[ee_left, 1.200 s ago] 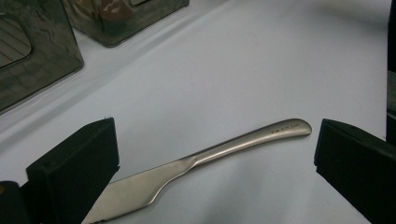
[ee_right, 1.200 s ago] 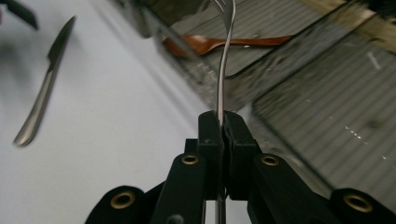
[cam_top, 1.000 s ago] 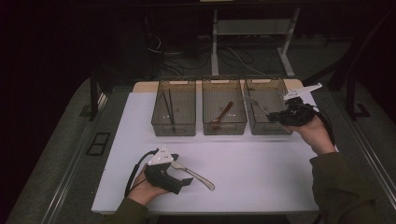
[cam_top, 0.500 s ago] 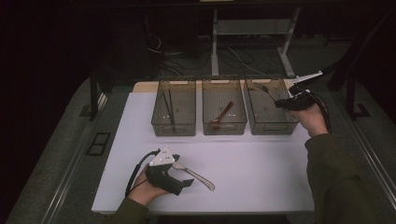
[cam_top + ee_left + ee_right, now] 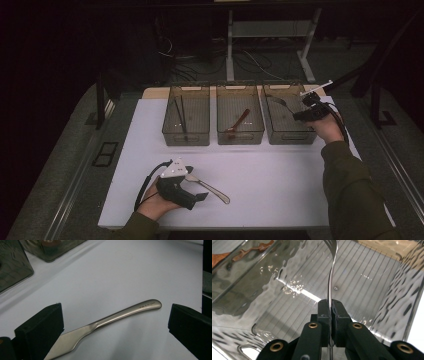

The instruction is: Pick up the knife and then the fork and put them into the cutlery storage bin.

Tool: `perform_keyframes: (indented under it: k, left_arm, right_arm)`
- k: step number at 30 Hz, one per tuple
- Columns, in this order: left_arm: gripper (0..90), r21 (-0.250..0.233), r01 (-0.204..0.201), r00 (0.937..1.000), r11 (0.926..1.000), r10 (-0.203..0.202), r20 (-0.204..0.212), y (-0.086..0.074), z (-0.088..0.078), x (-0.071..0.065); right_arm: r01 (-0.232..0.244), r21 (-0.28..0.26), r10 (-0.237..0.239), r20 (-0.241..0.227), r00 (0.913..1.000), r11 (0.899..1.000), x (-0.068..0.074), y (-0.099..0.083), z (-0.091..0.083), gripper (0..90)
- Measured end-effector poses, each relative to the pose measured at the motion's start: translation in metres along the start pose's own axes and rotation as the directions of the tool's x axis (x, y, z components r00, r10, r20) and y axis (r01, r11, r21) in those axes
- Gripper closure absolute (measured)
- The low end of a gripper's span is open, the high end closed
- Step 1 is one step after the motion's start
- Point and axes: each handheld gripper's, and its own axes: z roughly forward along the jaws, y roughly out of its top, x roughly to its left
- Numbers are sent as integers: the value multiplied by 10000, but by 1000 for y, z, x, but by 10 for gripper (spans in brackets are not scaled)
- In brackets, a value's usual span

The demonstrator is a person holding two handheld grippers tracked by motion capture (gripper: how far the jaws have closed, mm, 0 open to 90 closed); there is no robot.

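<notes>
So the white table (image 5: 280,175) runs off the bottom edge of the high view, and the room behind it is too dark to make much out, just some cables and a metal frame. Three smoky see-through bins sit in a row near the far edge: the left bin (image 5: 185,122) has something dark and thin leaning in it that I honestly can't identify, the middle bin (image 5: 240,121) holds a reddish-brown utensil (image 5: 239,121), looks like a wooden spoon but it's murky through the tinted plastic. The right bin (image 5: 289,121) is where the action is. The right tongs (image 5: 306,111) are over its far right corner, pressed together and pinching a shiny fork (image 5: 331,277) by the handle. In the right gripper view the fork runs straight away from the tongs into the bin, long axis pointing down toward the ribbed floor, and the tines are cut off by the top of the picture so only their base shows. The left tongs (image 5: 197,192) sit low at the near left of the table, spread wide, with a butter knife (image 5: 107,322) lying flat between them, not touched by either pad. Its handle points away from the hand toward the table's right, blade end back under the gripper and partly hidden. There's tiny engraved writing near the handle tip, too small to read.
</notes>
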Motion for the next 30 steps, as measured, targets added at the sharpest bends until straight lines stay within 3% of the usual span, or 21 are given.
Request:
perform_keyframes:
  k: [7,15,22,30]
  left_arm:
    - [0,33,-20,10000,10000,20,19,0,0,0]
    - [0,80,-67,10000,9999,66,4,0,0,-1]
    - [0,122,-99,9999,9999,100,-43,1,0,-1]
    - [35,83,-88,9999,9999,89,-82,1,-2,-2]
  right_arm:
    - [-195,-533,198,44,9998,9984,2,-1,-7,665]
    - [-848,-1762,647,-1169,9910,9807,2,-14,-37,495]
    - [-593,-2457,167,-1719,9850,9675,17,-38,-61,398]
    - [119,-2670,-680,-2019,9770,9636,48,-76,-72,370]
